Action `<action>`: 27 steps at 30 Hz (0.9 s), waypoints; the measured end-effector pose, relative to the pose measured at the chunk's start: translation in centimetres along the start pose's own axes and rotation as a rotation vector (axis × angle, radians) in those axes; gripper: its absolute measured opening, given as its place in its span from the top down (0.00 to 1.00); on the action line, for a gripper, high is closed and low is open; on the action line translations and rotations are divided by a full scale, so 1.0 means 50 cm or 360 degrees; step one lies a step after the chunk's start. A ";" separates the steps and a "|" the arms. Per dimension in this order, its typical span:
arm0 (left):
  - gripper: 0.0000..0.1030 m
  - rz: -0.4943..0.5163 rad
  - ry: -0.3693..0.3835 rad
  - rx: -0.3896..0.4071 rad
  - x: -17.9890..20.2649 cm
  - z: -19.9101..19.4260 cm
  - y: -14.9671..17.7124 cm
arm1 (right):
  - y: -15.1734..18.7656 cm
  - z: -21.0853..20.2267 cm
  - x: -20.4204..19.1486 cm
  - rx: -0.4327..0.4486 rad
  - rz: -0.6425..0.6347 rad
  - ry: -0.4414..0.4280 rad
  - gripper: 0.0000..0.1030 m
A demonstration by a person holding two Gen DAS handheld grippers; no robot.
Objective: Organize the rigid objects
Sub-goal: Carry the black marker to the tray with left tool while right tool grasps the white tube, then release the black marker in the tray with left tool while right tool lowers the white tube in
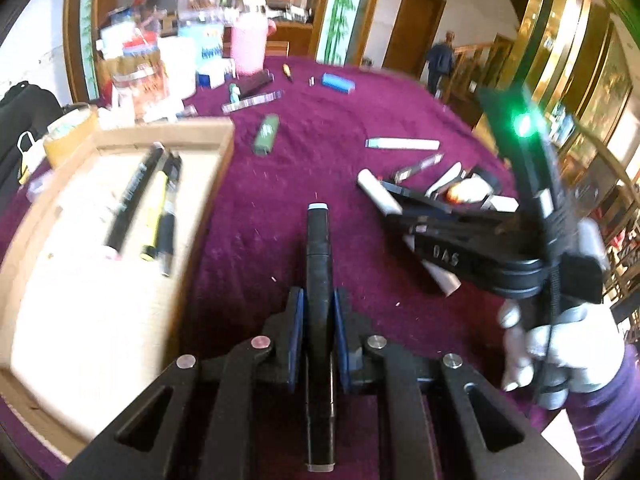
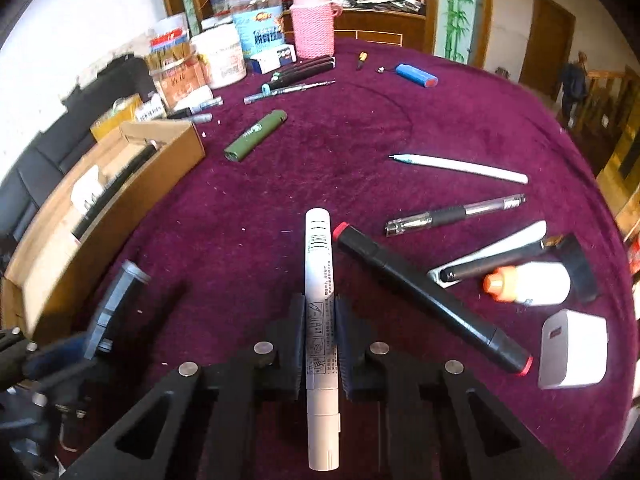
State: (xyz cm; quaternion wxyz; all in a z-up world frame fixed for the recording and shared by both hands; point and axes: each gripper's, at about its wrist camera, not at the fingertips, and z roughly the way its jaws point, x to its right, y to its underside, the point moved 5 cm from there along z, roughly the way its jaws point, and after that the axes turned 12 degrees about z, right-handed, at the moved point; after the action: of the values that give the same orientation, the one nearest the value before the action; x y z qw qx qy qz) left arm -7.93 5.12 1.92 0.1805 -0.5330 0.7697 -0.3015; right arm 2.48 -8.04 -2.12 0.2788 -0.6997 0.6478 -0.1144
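Left gripper (image 1: 319, 312) clamps a black marker (image 1: 319, 264) pointing toward twelve o'clock over the purple tablecloth (image 1: 312, 152). Cardboard tray (image 1: 224, 168) at nine o'clock holds three pens (image 1: 148, 204); right gripper (image 1: 384, 196) at three o'clock.

your round table (image 2: 460, 120) wears a matt, fuzzy purple cloth. the open brown box (image 2: 176, 152) is dull cardboard. the smooth white plastic marker (image 2: 320, 280) looks glossy; the black plastic marker (image 1: 319, 248) looks matt.

Cardboard box (image 2: 120, 184) with pens (image 1: 140, 204) inside at table's left (image 2: 320, 168), loose pens (image 2: 456, 212) on the right, jars (image 2: 224, 56) behind.
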 end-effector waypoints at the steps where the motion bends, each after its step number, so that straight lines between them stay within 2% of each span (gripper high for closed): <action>1: 0.86 -0.0015 0.0006 0.0032 -0.007 -0.017 -0.004 | 0.000 -0.009 0.002 0.0004 0.0030 -0.0032 0.85; 5: 0.86 -0.0081 0.0012 0.0131 -0.042 -0.076 -0.009 | 0.000 -0.044 -0.001 0.0024 0.0116 -0.0146 0.85; 10: 0.86 -0.0230 0.0003 0.0153 -0.122 -0.119 0.017 | -0.001 -0.084 -0.024 0.0003 0.0179 -0.0305 0.85; 14: 0.86 -0.0328 -0.0129 0.0088 -0.217 -0.127 0.040 | -0.006 -0.107 -0.069 -0.0039 0.0185 -0.0427 0.85; 19: 0.86 -0.0304 -0.0330 0.0015 -0.307 -0.119 0.030 | -0.014 -0.104 -0.146 -0.0132 0.0195 -0.0570 0.84; 23: 0.86 -0.0312 -0.0389 -0.0040 -0.366 -0.093 0.014 | -0.027 -0.082 -0.220 -0.0208 0.0202 -0.0648 0.84; 27: 0.86 -0.0351 -0.0387 -0.0129 -0.409 -0.055 0.007 | -0.041 -0.054 -0.288 -0.0272 0.0200 -0.0698 0.84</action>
State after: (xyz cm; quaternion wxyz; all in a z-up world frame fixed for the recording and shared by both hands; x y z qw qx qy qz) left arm -2.36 24.94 2.87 0.2165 -0.6537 0.6905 -0.2213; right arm 0.85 5.30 4.07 0.3590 -0.6871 0.6214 0.1130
